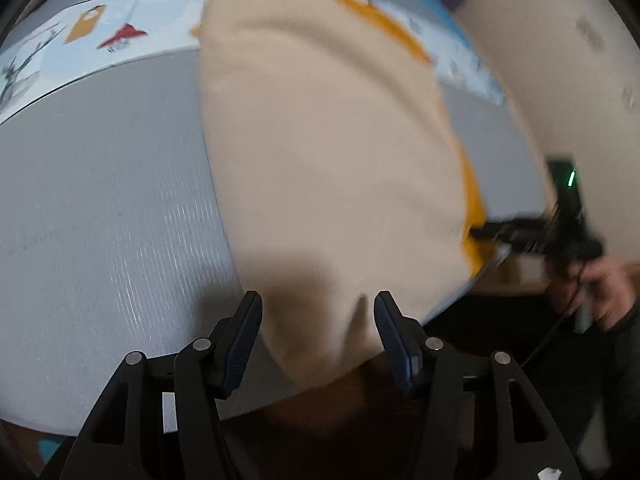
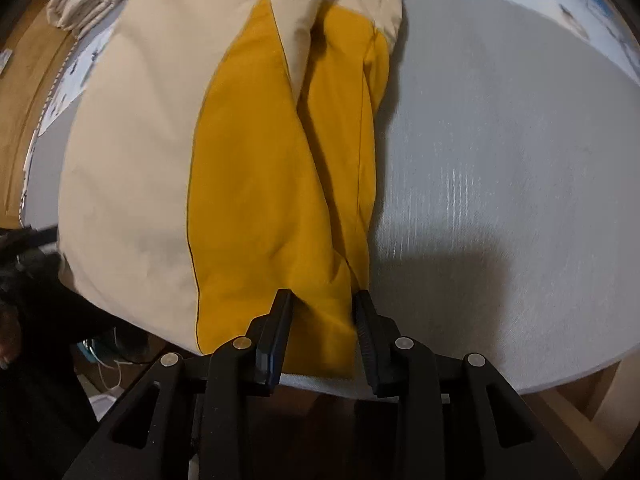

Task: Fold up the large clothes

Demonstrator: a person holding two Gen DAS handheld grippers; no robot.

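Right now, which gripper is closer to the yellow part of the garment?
Right. The right gripper has the yellow panel between its open fingers; the left gripper straddles the beige part beside it.

Lighting is dim and warm. The left wrist view is smeared by motion blur, worst on the beige garment [image 1: 320,140]. The right wrist view is sharper, with a dark shadow on the grey table [image 2: 500,160] near right. Fisheye bending curves both edges.
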